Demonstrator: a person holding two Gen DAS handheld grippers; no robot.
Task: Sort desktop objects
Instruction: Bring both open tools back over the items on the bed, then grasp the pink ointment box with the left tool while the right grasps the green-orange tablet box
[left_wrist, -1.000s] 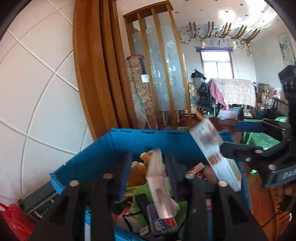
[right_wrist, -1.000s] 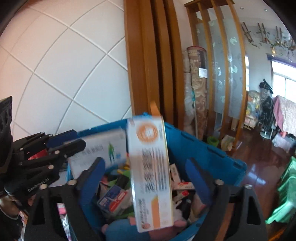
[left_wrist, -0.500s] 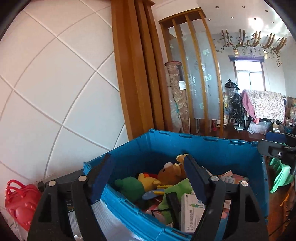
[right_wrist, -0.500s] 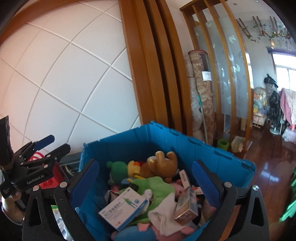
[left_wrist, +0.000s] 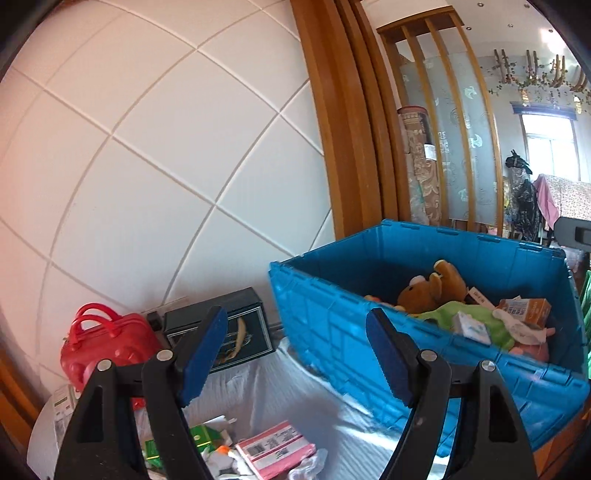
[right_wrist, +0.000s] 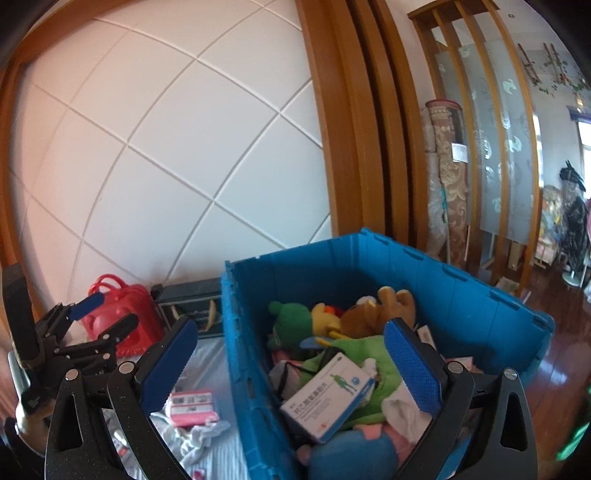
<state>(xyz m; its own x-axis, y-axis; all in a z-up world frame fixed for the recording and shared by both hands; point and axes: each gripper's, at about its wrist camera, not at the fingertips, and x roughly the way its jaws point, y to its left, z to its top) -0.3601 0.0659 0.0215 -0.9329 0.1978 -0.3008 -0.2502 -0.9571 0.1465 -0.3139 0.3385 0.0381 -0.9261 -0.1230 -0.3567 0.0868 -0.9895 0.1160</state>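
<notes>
The left gripper has its blue-padded fingers spread wide with nothing between them, hovering over the striped cloth just left of the blue crate. The right gripper is likewise spread wide and empty, straddling the crate's near left wall. Inside the crate, a white and blue medicine box lies tilted on a green plush, with a brown teddy bear behind it and an orange carton towards the crate's right side. Left of the crate, a pink packet lies on the cloth; further left stand a dark box and a red handbag against the wall
</notes>
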